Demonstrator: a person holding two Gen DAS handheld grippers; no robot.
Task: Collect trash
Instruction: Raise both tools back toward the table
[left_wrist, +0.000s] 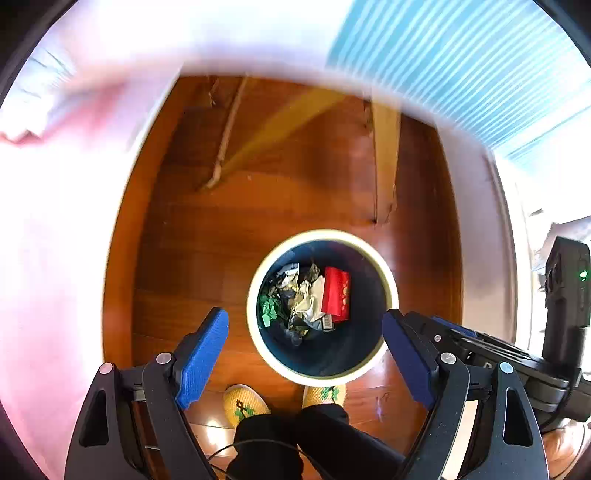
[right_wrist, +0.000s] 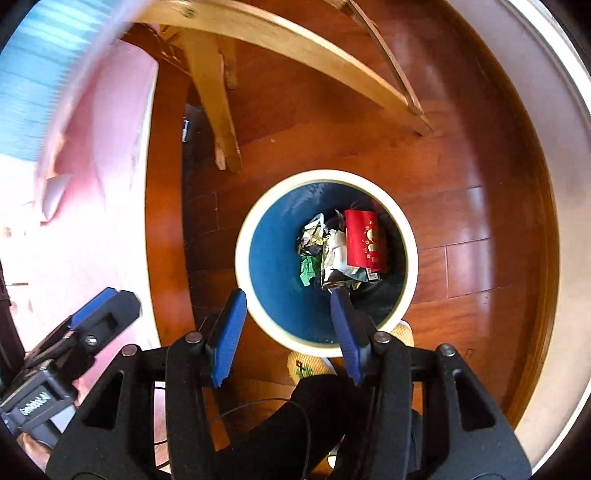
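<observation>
- The bin (left_wrist: 322, 373), a round one with a cream rim and a blue inside, stood on the wooden floor (left_wrist: 207, 236) just beyond the person's feet, where anything let go from above would fall straight in.
- The trash (left_wrist: 303, 299) lay at the bottom of the bin: crumpled wrappers, a green scrap (left_wrist: 269, 308) on the left and a red box (left_wrist: 336, 295) leaning against the right side of the heap. By that, I judged the collecting well along.
- The left tongs (left_wrist: 306, 326) pointed steeply down over the bin, spread wide, with nothing between the blue pads; such a hold suits dropping, not gripping.
- The right tongs (right_wrist: 287, 299) hung just to the right of the left ones, over the near rim. They were partly spread and empty, one finger in line with the bin's mouth, the other outside the rim.
- Both patterned slippers (left_wrist: 245, 402) stood close to the bin's near edge, which kept both hands directly above the opening.
- Pale wooden furniture legs (right_wrist: 218, 110) stood on the far side of the bin, well clear of it, so nothing blocked the drop.
</observation>
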